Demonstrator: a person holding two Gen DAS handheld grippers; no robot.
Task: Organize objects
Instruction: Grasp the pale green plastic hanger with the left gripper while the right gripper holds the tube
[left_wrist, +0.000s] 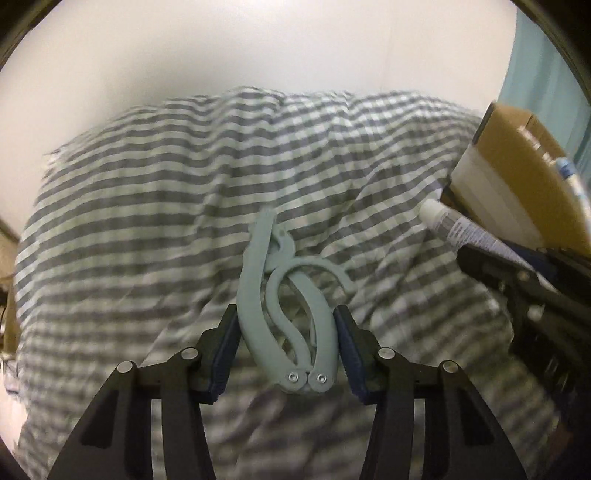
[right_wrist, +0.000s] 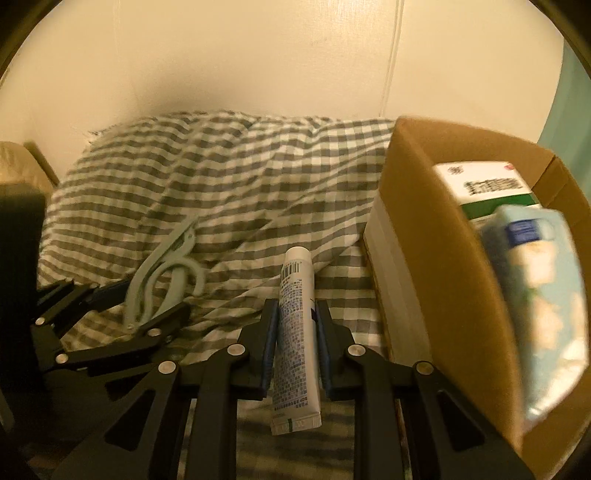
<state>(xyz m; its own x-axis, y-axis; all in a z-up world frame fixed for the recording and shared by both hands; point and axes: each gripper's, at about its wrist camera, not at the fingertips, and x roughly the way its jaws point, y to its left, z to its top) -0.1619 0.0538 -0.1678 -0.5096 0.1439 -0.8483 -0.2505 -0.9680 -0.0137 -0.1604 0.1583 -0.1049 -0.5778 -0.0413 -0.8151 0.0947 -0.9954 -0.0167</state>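
Note:
My left gripper (left_wrist: 286, 325) is shut on a pale green folding hanger (left_wrist: 284, 291), held above the grey checked cloth (left_wrist: 147, 221). It also shows in the right wrist view (right_wrist: 162, 273), at the left. My right gripper (right_wrist: 295, 314) is shut on a white tube (right_wrist: 295, 332) with its cap pointing forward, beside the cardboard box (right_wrist: 424, 229). The tube's cap end shows in the left wrist view (left_wrist: 454, 225) at the right, next to the box (left_wrist: 517, 177).
The open cardboard box holds a white and green carton (right_wrist: 484, 188) and a pale blue packet (right_wrist: 535, 288). A pale wall (right_wrist: 258, 66) stands behind the checked cloth. A dark object (right_wrist: 18, 229) stands at the far left.

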